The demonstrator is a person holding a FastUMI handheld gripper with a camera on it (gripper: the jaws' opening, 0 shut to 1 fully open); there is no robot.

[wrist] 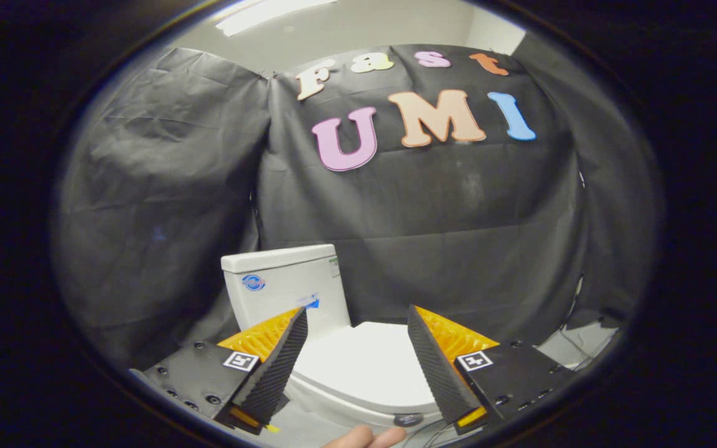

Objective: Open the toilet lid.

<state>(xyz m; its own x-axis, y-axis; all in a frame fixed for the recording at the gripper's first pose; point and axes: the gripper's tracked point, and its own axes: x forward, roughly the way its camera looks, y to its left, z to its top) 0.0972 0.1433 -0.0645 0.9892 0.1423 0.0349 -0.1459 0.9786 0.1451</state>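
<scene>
A white toilet stands against the black cloth wall, its tank rising just beyond my left finger. The white lid lies flat and closed over the bowl, seen in the gap between my fingers and a little beyond them. My gripper is open, with its two black ribbed fingers set wide apart and nothing held. The fingertips hover above the lid without touching it. The bowl's front rim curves below the lid.
Black cloth drapes behind and to both sides of the toilet. A person's fingertips show in front of the bowl. Thin cables and a pale floor patch lie to the right of the toilet.
</scene>
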